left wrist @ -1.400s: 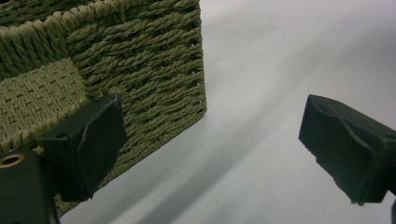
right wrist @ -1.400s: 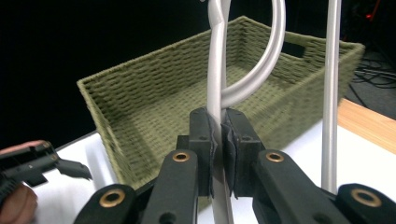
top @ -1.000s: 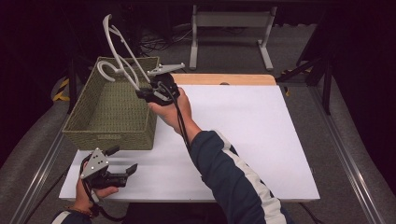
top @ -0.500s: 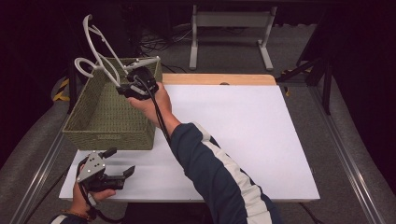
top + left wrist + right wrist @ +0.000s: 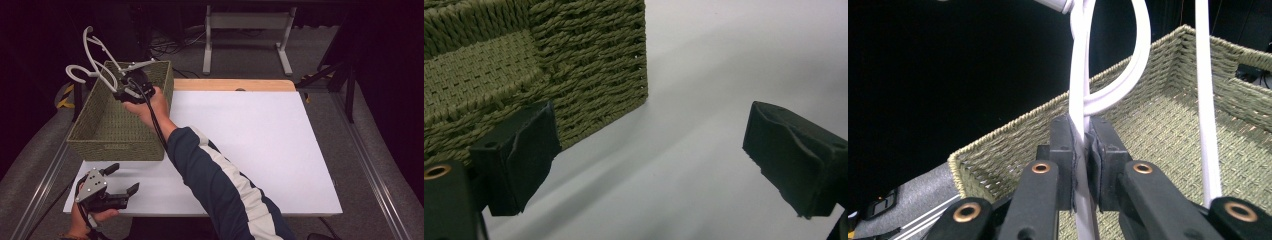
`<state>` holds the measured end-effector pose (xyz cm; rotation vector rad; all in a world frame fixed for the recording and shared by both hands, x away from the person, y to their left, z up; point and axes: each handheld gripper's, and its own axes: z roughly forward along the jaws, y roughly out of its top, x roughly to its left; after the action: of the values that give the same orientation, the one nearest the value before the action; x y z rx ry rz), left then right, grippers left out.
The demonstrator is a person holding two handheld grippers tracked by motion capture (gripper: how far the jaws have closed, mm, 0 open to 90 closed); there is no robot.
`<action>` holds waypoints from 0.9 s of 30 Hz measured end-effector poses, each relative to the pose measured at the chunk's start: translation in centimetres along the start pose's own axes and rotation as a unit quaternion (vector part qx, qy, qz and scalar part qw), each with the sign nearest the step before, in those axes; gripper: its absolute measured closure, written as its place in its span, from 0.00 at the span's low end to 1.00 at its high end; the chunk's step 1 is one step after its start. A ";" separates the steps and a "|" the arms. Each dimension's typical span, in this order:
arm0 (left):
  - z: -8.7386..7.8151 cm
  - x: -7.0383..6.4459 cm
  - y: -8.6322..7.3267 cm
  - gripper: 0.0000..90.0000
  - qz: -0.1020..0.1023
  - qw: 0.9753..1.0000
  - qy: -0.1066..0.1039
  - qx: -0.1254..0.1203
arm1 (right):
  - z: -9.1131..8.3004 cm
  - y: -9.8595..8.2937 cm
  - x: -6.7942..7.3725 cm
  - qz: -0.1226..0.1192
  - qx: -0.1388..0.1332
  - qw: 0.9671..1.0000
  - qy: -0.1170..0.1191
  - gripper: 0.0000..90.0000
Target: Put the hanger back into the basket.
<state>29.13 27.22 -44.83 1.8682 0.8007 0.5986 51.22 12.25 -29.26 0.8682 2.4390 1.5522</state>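
Note:
A white plastic clothes hanger (image 5: 95, 62) hangs in the air over the left part of an olive woven basket (image 5: 95, 132). My right gripper (image 5: 122, 92) is shut on it, above the basket's inside. In the right gripper view the two jaws pinch the hanger's white bar (image 5: 1079, 125), and its hook loops above them over the basket floor (image 5: 1158, 125). My left gripper (image 5: 122, 179) rests at the near left corner of the white table (image 5: 250, 140), open with nothing between its jaws. The left gripper view looks past its fingers (image 5: 519, 155) at the basket's near corner (image 5: 589, 75).
The basket stands on the table's left side, against its left edge. A wooden strip (image 5: 232, 85) runs along the far edge. A metal stand (image 5: 247, 30) and cables lie on the floor behind. The table's middle and right are bare white.
My right gripper has carried the hanger leftward from the basket's right rim to over the basket's inside. The left gripper has shifted slightly toward the near left.

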 end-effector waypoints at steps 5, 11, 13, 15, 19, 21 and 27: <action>-0.2 0.0 -0.1 0.10 -0.002 1.000 0.000 0.000 | 0.5 0.8 1.0 0.004 -0.003 1.000 0.000 0.91; -0.4 -0.1 -0.2 0.10 -0.002 1.000 -0.001 0.003 | 1.0 1.2 2.4 0.008 -0.007 1.000 -0.007 0.92; -0.4 -0.2 -0.2 0.10 -0.002 1.000 -0.002 -0.001 | 1.3 0.8 2.2 0.016 -0.004 1.000 -0.004 0.92; -0.3 -0.1 -0.2 0.10 -0.002 1.000 -0.005 0.001 | 1.5 0.4 1.9 0.028 0.000 1.000 -0.008 0.91; -0.1 -0.1 -0.1 0.10 0.000 1.000 -0.008 0.004 | 1.9 -0.6 1.1 0.043 0.001 0.999 -0.019 0.91; 0.0 -0.1 -0.1 0.10 -0.001 1.000 -0.009 0.005 | 2.0 -0.8 1.0 0.045 0.002 0.999 -0.018 0.91; 0.2 -0.1 0.0 0.10 0.000 1.000 -0.013 0.007 | 2.9 -1.7 0.2 0.057 0.011 0.998 -0.023 0.91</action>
<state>29.19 27.11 -44.93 1.8848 0.7887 0.5700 51.52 14.06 -32.05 1.0519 2.4170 1.5262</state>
